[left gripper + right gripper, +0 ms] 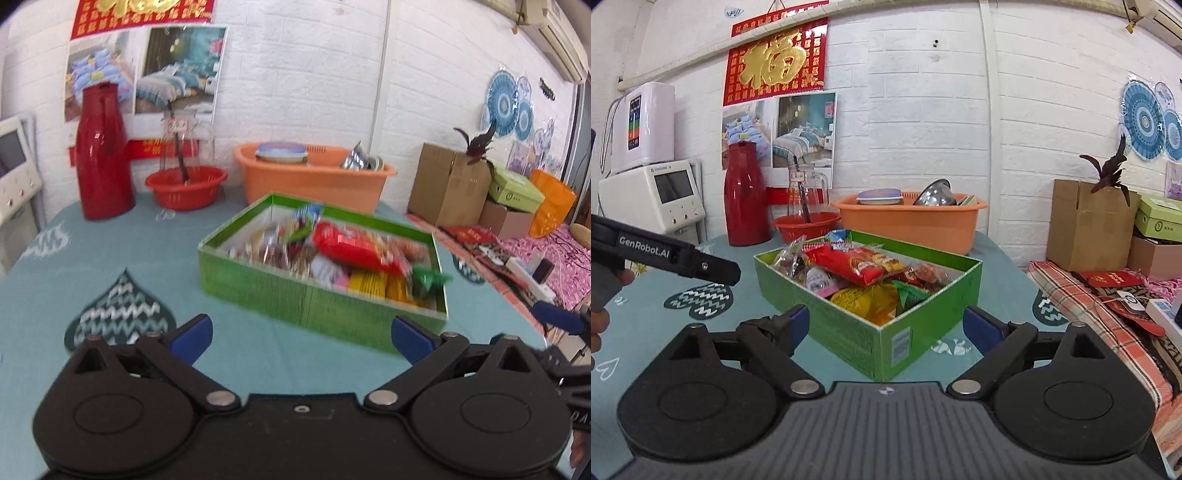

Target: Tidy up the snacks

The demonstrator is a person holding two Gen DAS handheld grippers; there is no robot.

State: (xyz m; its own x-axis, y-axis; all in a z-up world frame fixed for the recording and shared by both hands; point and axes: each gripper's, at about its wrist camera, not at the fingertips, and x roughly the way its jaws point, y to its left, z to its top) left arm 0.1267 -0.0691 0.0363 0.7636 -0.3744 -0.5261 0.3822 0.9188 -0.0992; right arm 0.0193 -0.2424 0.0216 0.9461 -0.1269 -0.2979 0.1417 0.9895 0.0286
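A green cardboard box stands open on the teal tablecloth, filled with several snack packs. A red pack lies on top, with a yellow pack and a green one beneath it. My left gripper is open and empty, short of the box's long side. My right gripper is wide open, the box's near corner just ahead between its fingers, pads not touching it. In the right wrist view the left gripper shows at the left, held by a hand.
Behind the box stand a red thermos, a red basin with a glass jug, and an orange tub of dishes. Right of the table, a bench carries cardboard boxes. A white appliance stands at left.
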